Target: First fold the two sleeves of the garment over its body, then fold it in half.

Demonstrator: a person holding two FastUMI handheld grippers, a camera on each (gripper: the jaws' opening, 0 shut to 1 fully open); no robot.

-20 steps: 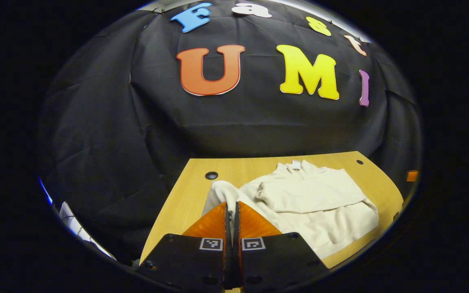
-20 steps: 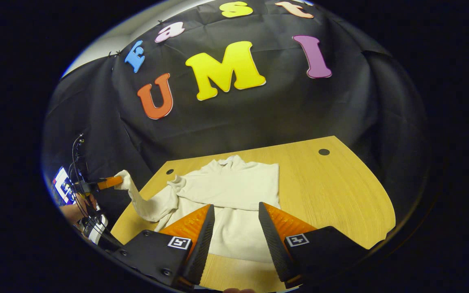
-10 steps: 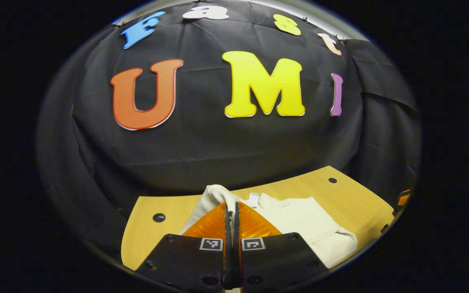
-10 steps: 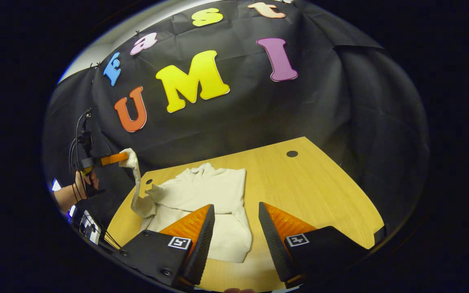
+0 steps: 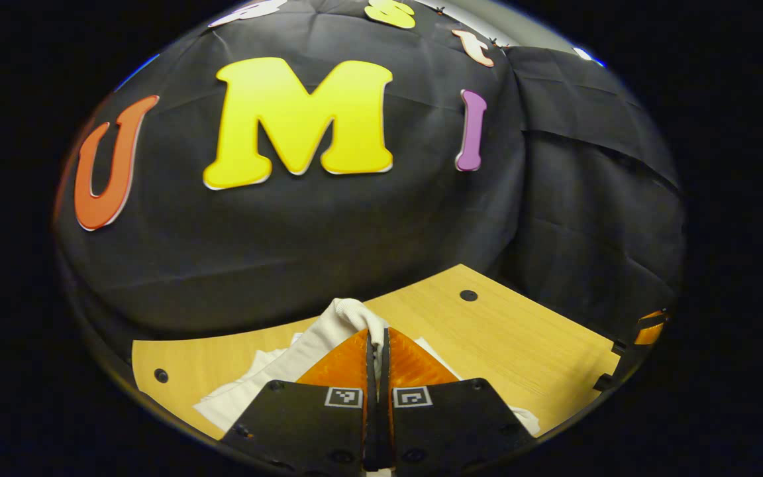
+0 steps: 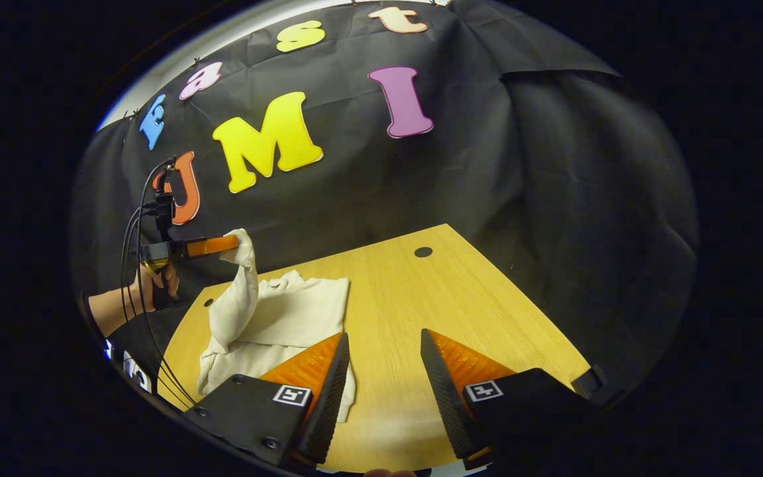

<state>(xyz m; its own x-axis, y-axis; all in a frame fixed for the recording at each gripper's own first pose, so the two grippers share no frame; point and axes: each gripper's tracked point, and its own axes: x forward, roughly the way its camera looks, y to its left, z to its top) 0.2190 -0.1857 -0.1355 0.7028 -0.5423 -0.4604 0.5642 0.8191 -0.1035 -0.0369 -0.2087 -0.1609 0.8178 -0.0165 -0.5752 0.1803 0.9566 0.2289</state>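
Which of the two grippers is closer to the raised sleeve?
Left. The left gripper pinches the sleeve cuff; the right gripper hangs open over the table, apart from it.

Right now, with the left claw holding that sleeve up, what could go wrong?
The left claw pinches only the cuff of the sleeve, so it could slip free mid-swing. Lifting high may drag the garment and undo the sleeve already folded across it. The right claw hangs open, pinning nothing.

1. My left gripper (image 5: pixel 376 338) is raised, fingers pressed together on the sleeve cuff (image 5: pixel 354 311), my hand (image 6: pixel 156 281) gripping its handle.
2. My right gripper (image 6: pixel 381 371) hangs with fingers spread, holding nothing.
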